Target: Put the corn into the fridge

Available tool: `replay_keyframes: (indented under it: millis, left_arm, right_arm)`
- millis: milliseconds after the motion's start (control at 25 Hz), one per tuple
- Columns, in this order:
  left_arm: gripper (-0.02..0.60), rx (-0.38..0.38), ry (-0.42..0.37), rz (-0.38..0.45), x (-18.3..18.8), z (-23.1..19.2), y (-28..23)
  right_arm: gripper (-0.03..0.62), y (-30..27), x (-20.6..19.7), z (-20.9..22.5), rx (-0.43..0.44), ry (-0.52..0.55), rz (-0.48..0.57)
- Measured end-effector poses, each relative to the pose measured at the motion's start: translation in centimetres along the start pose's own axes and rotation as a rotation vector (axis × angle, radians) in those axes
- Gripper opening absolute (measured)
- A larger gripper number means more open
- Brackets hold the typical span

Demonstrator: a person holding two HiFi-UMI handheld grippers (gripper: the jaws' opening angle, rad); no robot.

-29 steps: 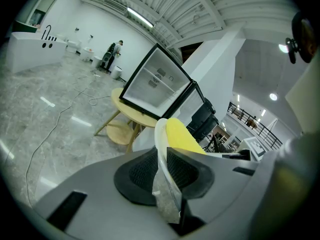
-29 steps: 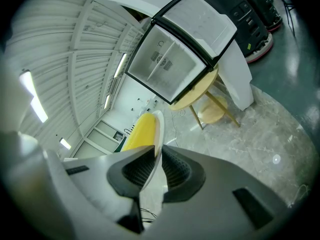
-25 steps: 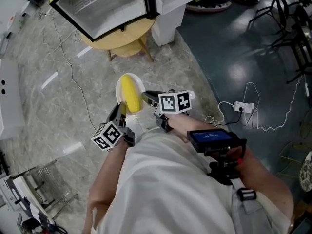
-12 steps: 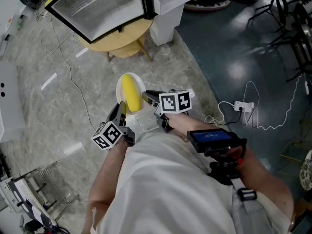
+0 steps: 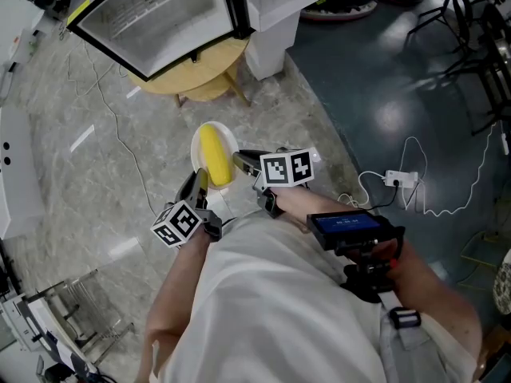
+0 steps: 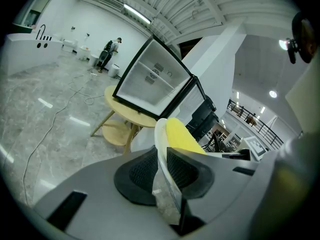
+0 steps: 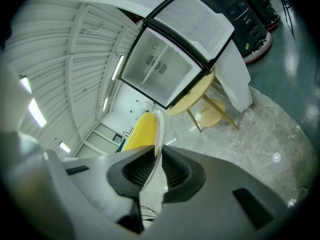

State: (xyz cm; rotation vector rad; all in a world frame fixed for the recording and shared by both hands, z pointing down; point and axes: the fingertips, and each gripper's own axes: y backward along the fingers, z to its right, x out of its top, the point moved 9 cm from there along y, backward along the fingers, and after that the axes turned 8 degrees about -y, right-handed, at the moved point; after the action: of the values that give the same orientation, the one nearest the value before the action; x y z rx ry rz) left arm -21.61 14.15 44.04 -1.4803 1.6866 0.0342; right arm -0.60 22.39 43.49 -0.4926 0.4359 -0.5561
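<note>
The left hand-held gripper (image 6: 163,159) is clamped on the near-left rim of a white plate (image 5: 228,140). The right hand-held gripper (image 7: 156,165) is clamped on the plate's right rim. The corn (image 5: 211,156) lies on the plate. Beyond the plate, the open fridge (image 5: 160,14) stands on a round desk (image 5: 204,64).
</note>
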Motion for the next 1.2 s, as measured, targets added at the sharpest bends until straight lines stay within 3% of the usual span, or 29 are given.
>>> replay_keyframes:
  millis: [520,1200]
  left_arm:
    - [0.058,-0.024,-0.012,-0.008,0.6,2.2,-3.1]
    - [0.058,-0.096,-0.031,-0.094,1.6,3.9,-7.2]
  right_arm:
    - [0.049,1.8,2.3,1.9,-0.007,-0.030,0.035]
    - [0.049,3.8,4.2,3.9,-0.049,-0.096,0.125]
